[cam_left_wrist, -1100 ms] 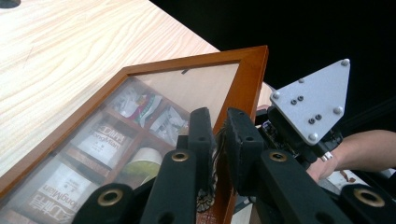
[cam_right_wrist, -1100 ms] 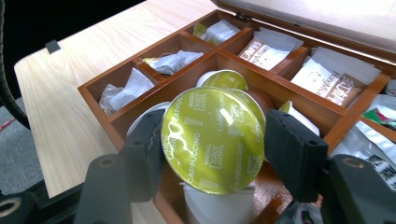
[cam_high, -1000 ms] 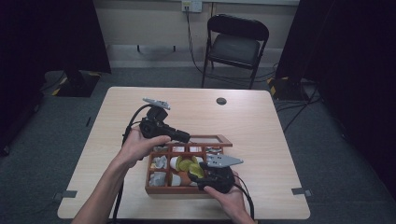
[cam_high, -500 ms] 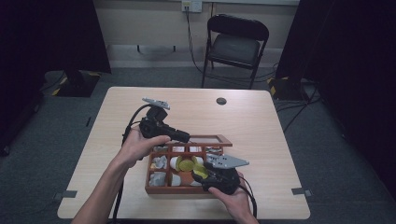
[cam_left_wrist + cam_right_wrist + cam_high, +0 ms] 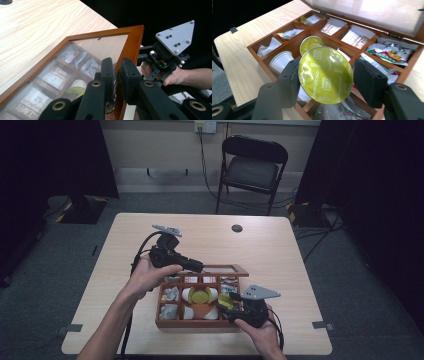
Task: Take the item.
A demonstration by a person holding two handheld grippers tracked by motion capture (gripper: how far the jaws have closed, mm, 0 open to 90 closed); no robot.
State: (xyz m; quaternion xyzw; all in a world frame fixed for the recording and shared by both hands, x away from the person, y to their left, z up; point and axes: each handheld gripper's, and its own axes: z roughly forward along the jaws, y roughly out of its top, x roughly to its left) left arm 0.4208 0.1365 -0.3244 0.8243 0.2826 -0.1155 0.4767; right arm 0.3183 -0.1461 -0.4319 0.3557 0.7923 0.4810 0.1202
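A wooden compartment box (image 5: 165, 322) stands at the table's near edge, and its glass lid (image 5: 226, 269) is raised. My left gripper (image 5: 199, 267) is shut on the lid's wooden frame (image 5: 130, 45) and holds it up. My right gripper (image 5: 226, 306) is over the box's right half, shut on a coffee capsule (image 5: 325, 75) with a yellow-green foil top that reads Cappuccino. The capsule hangs tilted just above the middle compartments. In the left gripper view, the right gripper (image 5: 162, 60) and the hand that holds it lie beyond the lid.
Another yellow-green capsule (image 5: 310, 42) and a white one (image 5: 280, 61) lie in the box, with sachets (image 5: 355, 37) in the back compartments. A small black disc (image 5: 237, 228) lies at the table's far side. A black chair (image 5: 252, 165) stands behind the table.
My right gripper has drawn slightly back and to the right with the capsule. My left gripper holds the lid where it was.
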